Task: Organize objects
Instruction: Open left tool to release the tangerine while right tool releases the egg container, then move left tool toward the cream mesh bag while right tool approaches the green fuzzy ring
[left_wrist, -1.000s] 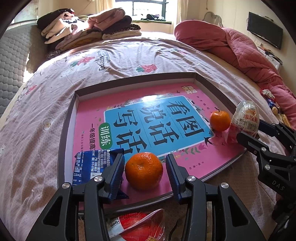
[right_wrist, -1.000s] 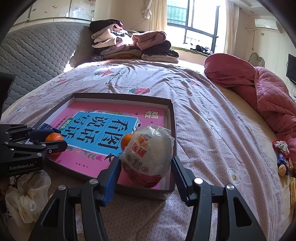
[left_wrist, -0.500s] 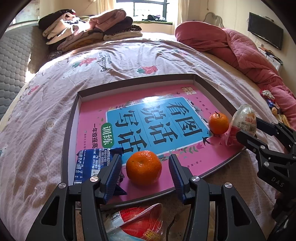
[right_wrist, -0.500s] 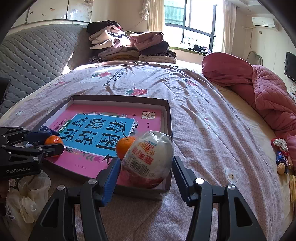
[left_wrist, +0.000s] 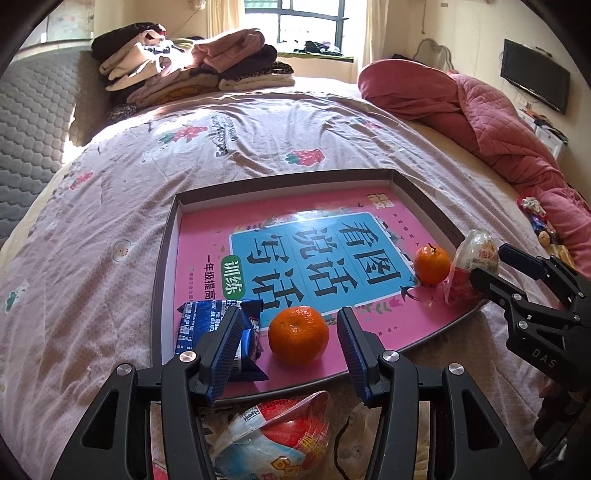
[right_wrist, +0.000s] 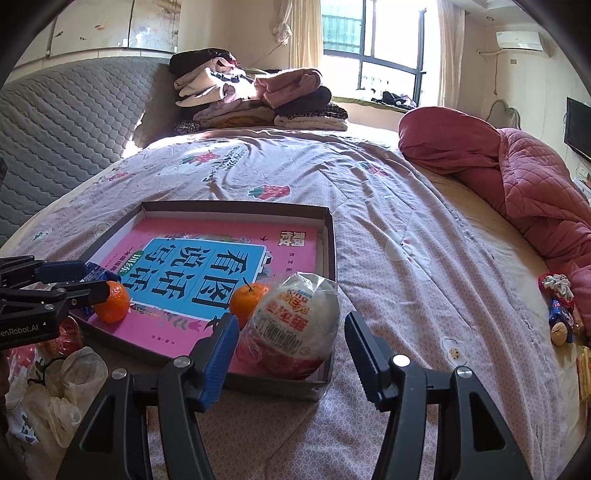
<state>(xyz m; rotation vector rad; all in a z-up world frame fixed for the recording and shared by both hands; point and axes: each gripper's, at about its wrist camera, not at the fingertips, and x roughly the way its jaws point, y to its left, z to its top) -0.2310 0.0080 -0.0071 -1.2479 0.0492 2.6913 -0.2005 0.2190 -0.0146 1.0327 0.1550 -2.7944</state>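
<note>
A shallow brown box (left_wrist: 164, 254) with a pink and blue book cover as its floor lies on the bed. In it sit an orange (left_wrist: 298, 335), a blue snack packet (left_wrist: 218, 332), a second orange (left_wrist: 431, 264) and a wrapped egg-shaped snack (right_wrist: 295, 328). My left gripper (left_wrist: 288, 352) is open, its fingers either side of the near orange without touching it. My right gripper (right_wrist: 291, 350) is open around the wrapped snack, which rests in the box's near right corner (right_wrist: 321, 384).
Another wrapped red snack (left_wrist: 280, 435) lies on the bed below the left gripper. Crumpled plastic bags (right_wrist: 55, 384) lie at the bed's near left. Folded clothes (right_wrist: 251, 99) are stacked at the headboard. A red quilt (right_wrist: 517, 177) is heaped on the right.
Both grippers have drawn back a little from the box. The jaws of each have opened wider. The orange and the wrapped snack stay where they were in the box.
</note>
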